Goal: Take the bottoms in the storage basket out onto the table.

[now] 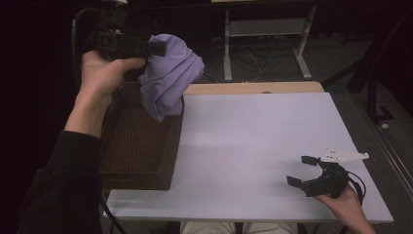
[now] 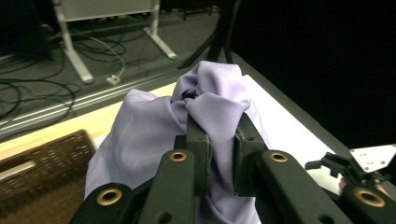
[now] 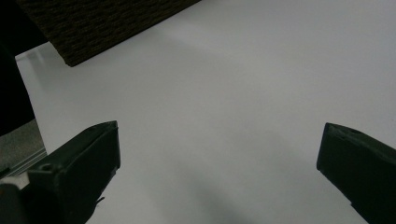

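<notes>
Item: lavender cloth [image 1: 170, 73], bunched, hanging from the left tongs [image 1: 158, 47], which are clamped together on a gathered fold near its top. Its lower folds drape down below the tongs, the lowest tip over the near-side rim of the wicker basket [image 1: 141, 146] beneath.

Right tongs [image 1: 303, 170]: jaws wide apart, holding nothing, low over the bare white surface [image 1: 253, 146], well apart from the left tongs and the cloth.

Risk, as judged: the grip takes only a small pinch of fabric, so the weight of the hanging bulk could pull the fold out and drop the cloth. A trailing tip could also snag on the basket rim and drag the basket along the surface.
</notes>
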`<state>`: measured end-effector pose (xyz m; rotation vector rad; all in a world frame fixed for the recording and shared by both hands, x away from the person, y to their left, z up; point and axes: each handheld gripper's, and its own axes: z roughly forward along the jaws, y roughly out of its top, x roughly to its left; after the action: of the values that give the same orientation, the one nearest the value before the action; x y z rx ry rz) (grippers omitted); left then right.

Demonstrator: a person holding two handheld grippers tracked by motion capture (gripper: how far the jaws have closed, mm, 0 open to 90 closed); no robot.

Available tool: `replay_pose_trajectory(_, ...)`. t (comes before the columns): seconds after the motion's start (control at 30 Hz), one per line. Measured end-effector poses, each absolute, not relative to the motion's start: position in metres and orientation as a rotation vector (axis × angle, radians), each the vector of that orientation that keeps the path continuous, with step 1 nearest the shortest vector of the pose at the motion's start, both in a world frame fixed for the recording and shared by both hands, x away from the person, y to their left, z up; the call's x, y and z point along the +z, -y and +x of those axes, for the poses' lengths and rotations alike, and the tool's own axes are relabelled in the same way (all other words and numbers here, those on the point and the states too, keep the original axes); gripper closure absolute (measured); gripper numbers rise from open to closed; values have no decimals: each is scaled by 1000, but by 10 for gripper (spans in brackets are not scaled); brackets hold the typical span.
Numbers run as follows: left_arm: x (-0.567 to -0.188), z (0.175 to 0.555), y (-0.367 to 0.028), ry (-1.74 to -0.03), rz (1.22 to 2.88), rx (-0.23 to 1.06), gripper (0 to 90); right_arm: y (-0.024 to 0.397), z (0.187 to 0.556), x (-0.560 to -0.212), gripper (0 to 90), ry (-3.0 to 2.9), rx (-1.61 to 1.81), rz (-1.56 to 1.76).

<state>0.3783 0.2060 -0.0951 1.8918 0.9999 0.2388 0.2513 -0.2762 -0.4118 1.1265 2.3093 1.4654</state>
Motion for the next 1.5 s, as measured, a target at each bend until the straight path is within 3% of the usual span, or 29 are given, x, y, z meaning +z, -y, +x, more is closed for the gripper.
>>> replay_pose_trajectory(0.87,-130,381,-98,-764,2016,99,800,279,251,-410,0,-2296,1473,1125)
replay_pose_trajectory(1.5,-202,385,-56,-725,2021,-46,800,280,250,-410,0,-2290,1476,1122)
